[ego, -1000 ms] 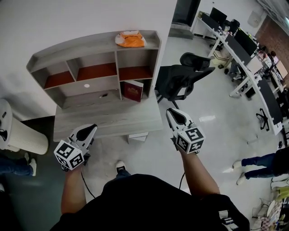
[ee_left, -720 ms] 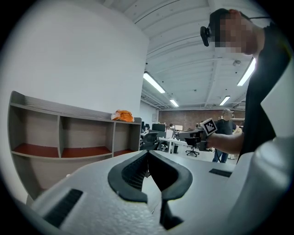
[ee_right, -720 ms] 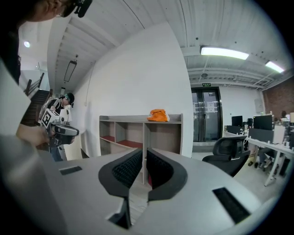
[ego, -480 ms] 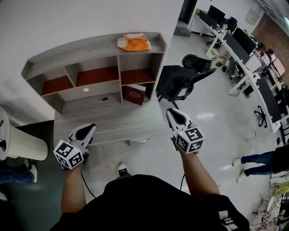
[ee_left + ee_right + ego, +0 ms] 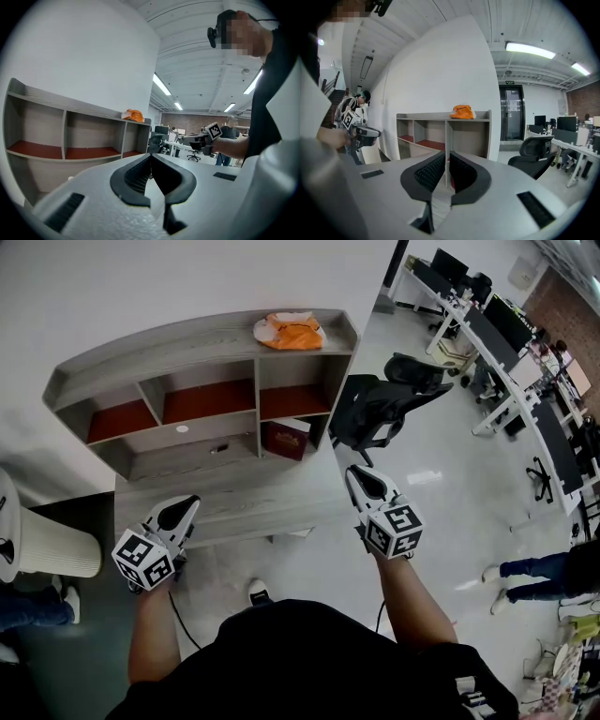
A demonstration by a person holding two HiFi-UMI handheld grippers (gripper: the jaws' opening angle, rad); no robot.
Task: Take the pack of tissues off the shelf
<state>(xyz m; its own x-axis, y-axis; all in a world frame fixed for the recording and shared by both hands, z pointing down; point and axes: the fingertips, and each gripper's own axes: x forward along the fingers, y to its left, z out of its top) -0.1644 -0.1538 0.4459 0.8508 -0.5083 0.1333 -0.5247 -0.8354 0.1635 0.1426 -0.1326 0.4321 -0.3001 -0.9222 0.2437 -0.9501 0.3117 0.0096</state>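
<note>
Room: we see a white wall behind one grey shelf (image 5: 216, 343), which stands along the back edge of one grey counter (image 5: 234, 507). Rows of office desks run off to the right.
Compartments: we count three in a row in the shelf, each open, each with a red-brown floor.
Task thing: one orange pack of tissues (image 5: 292, 331) lies on the shelf's top board at its right end, well apart from both hand-held grippers.
Book: one dark red book (image 5: 287, 439) leans below the right compartment, near the counter's back right corner.
Chairs: we count two black office chairs (image 5: 375, 413) just off the counter's right edge.
Left side: our left hand-held gripper (image 5: 184, 509) is narrow, its jaws together on nothing, and it is over the counter's front edge toward the left corner.
Right side: our right hand-held gripper (image 5: 356, 474) is narrow too, with nothing between its jaws, just off the counter's front right corner.
</note>
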